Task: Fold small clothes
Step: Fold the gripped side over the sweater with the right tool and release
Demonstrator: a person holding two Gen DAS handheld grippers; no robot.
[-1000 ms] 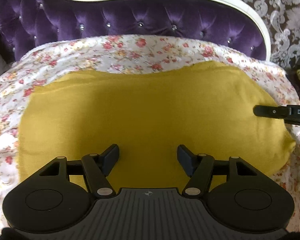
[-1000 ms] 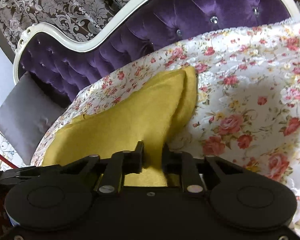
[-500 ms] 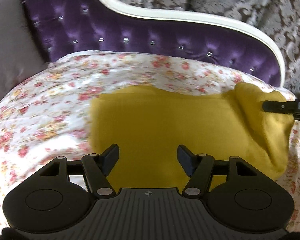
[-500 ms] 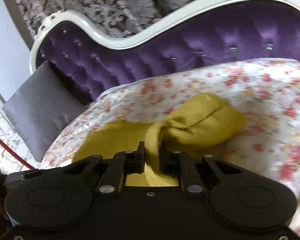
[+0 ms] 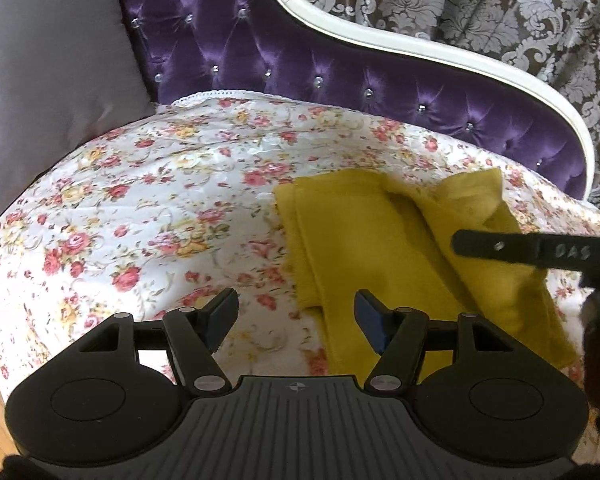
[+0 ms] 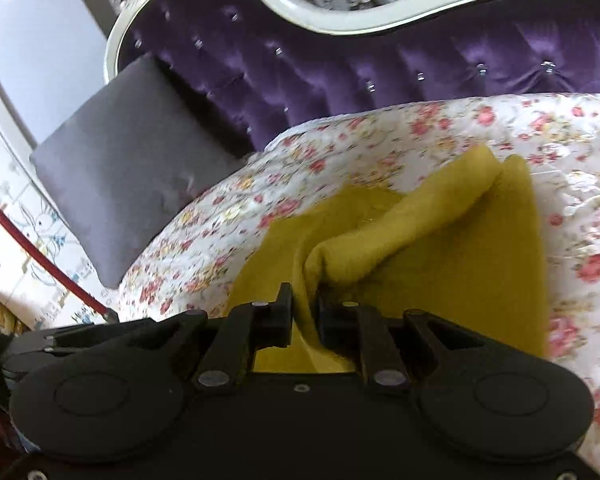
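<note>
A mustard-yellow knitted garment (image 5: 364,240) lies on the floral bedspread (image 5: 140,208), its right part lifted and folded over leftward. My left gripper (image 5: 296,318) hovers open above the garment's near-left edge, nothing between its blue pads. In the right wrist view my right gripper (image 6: 305,314) is shut on a bunched fold of the yellow garment (image 6: 440,248), which rises from between the fingers and drapes away. One finger of the right gripper (image 5: 496,246) shows from the right in the left wrist view, over the raised cloth.
A purple tufted headboard (image 5: 300,64) with a white curved frame runs behind the bed. A grey cushion (image 5: 48,72) leans at the left. Patterned wallpaper lies beyond. A red cable (image 6: 40,256) and wooden floor sit left of the bed.
The right gripper carried the garment's right edge leftward, doubling the cloth over itself. The left gripper drew off to the left, from above the middle of the garment to its left edge.
</note>
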